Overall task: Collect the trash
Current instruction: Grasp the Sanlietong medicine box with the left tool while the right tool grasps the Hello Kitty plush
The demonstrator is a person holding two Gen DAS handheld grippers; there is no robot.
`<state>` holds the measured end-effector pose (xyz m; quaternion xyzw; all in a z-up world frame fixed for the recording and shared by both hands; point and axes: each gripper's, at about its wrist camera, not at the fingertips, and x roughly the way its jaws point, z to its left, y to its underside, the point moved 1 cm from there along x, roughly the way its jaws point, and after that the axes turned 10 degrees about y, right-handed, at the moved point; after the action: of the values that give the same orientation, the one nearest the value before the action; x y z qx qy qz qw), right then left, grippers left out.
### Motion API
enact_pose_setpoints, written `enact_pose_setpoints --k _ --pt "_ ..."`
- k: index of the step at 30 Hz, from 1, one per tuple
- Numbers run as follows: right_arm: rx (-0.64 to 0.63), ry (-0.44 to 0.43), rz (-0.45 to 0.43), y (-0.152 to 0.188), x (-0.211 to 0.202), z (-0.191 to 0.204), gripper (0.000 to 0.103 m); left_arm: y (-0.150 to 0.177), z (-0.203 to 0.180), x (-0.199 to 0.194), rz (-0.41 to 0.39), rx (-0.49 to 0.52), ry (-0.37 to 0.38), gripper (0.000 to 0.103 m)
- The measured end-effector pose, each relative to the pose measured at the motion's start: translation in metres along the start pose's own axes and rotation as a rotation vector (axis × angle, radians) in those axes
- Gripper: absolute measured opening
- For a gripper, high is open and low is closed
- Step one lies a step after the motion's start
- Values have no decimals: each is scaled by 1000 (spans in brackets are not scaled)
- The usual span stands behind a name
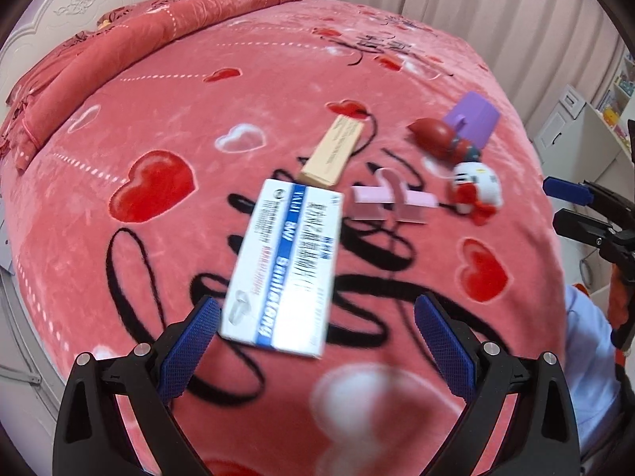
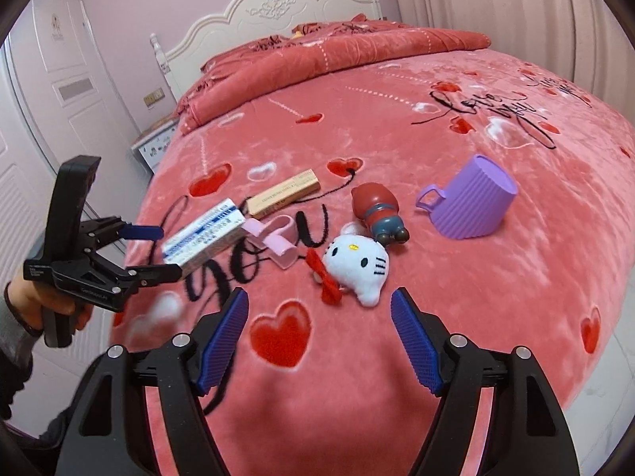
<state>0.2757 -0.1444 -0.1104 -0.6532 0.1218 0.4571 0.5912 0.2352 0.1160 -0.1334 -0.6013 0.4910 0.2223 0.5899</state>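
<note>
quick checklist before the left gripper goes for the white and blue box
1. Left gripper open: ok, jaws stand wide with nothing between the pads.
2. White and blue box free to lift: ok, it lies flat on the blanket, top clear.
3. Neighbours clear: not ok, the tan box touches its far end and the pink piece sits close beside it.
4. Right gripper out of the way: ok, open and empty, nearer the white plush.
5. Trash bin in reach: cannot tell, none in view.
</note>
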Motion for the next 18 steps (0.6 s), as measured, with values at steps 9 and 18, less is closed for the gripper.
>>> enact_pose_setpoints --k 9,18 --pt "-47 56 37 -10 54 -7 74 -2 19 20 -9 32 59 97" --pt "-98 63 58 -10 90 -3 50 -5 21 36 -21 84 26 75"
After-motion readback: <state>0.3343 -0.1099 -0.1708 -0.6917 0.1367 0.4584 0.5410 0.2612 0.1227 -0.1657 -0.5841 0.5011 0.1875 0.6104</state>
